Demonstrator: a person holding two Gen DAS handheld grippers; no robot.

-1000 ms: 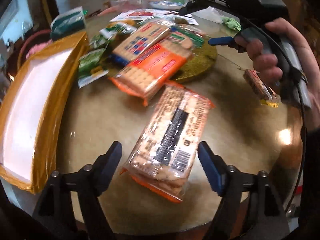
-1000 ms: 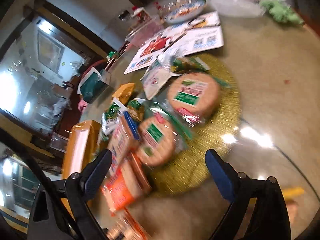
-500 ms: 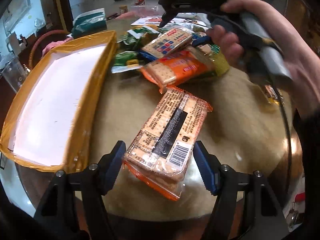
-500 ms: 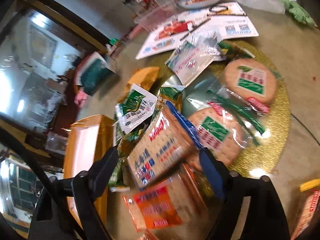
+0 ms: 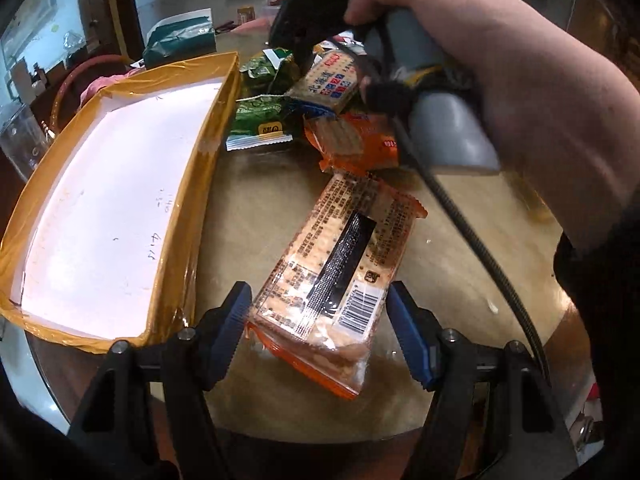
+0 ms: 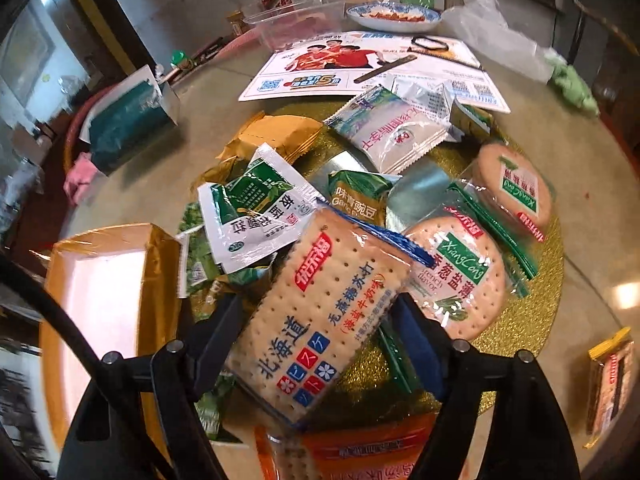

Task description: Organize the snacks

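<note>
Left wrist view: an orange cracker pack lies barcode-up on the glossy round table, right of the gold-edged tray, its long axis angled up-right; the left gripper is spread around it. Right gripper brackets, without visible clamping, a blue-edged pack reading "北海道", beside "XiangCong" biscuits.

left claw astride cracker pack, tray beside
</note>
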